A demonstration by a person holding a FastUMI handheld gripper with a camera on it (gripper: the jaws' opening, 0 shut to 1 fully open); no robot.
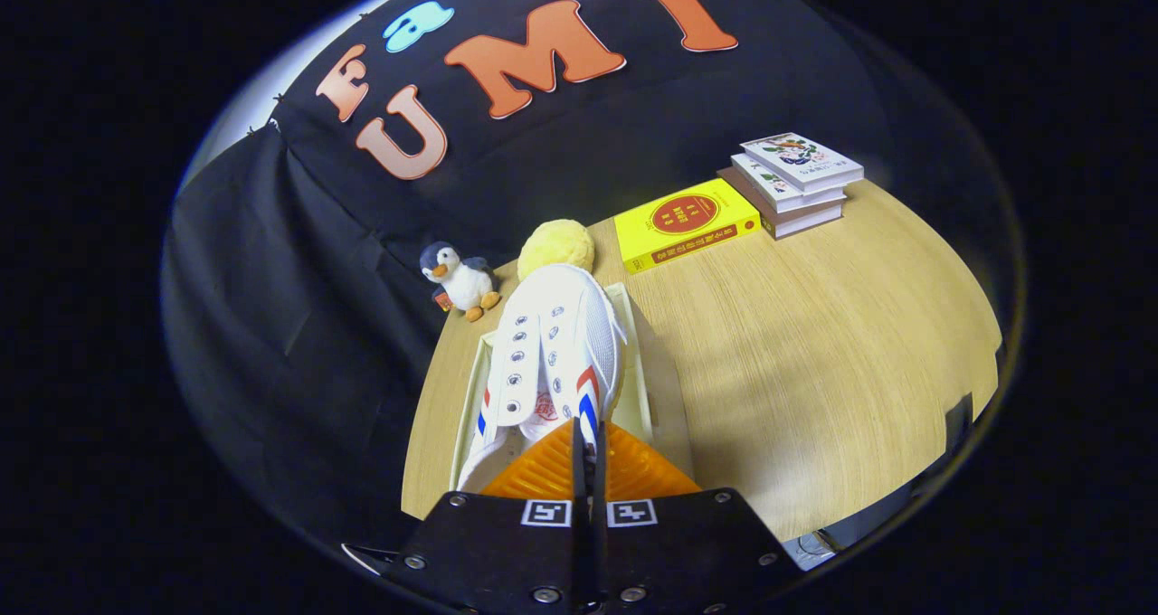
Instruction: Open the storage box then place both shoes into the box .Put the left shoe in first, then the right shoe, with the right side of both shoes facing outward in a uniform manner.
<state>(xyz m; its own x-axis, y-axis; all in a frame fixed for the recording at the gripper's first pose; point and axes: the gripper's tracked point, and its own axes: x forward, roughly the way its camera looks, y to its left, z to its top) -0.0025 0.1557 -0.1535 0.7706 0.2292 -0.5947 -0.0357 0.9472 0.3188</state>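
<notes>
Orange fingers (543, 470) of the gripper (586, 457) sit at the bottom centre of the frame, pressed nearly together and pinching the heel edge of a white shoe (552, 353). That shoe, with red and blue stripes, hangs toe-away above the open storage box (640, 389) at lower centre, on a wooden table (814, 362). Beyond its toe lie a yellow plush (556, 246) and a penguin toy (461, 280). Toward the upper right are a yellow book (685, 226) and stacked books (794, 183).
</notes>
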